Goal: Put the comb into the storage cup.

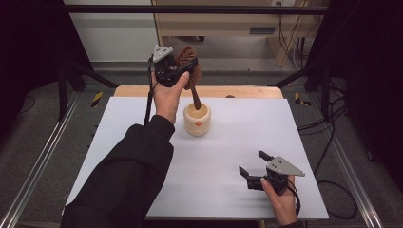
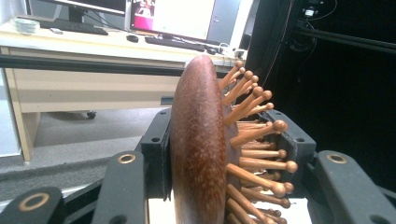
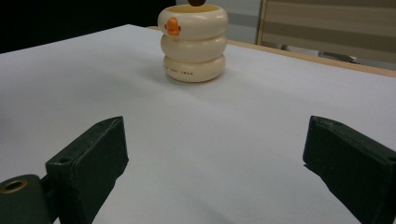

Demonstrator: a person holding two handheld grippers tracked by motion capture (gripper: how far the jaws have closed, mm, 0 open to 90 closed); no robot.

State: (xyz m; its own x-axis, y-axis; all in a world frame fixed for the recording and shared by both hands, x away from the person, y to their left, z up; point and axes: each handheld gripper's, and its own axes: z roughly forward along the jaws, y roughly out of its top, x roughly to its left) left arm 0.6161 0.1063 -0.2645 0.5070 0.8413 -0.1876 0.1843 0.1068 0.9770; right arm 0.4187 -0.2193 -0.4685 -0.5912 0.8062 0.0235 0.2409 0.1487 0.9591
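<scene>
Left tongs [image 1: 183, 71] clamp the hairbrush [image 1: 190, 71] head, handle pointing straight down into the cream holder [image 1: 197, 120]; right tongs [image 1: 255, 166] gape, idle, well clear of it.

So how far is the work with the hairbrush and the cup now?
Done: the left gripper has the wooden hairbrush clamped by its head. In hand: the brush hangs handle down, its tip at the mouth of the cream cup. Left: probably lowering it in and letting go. The right gripper rests open on the white table.
</scene>
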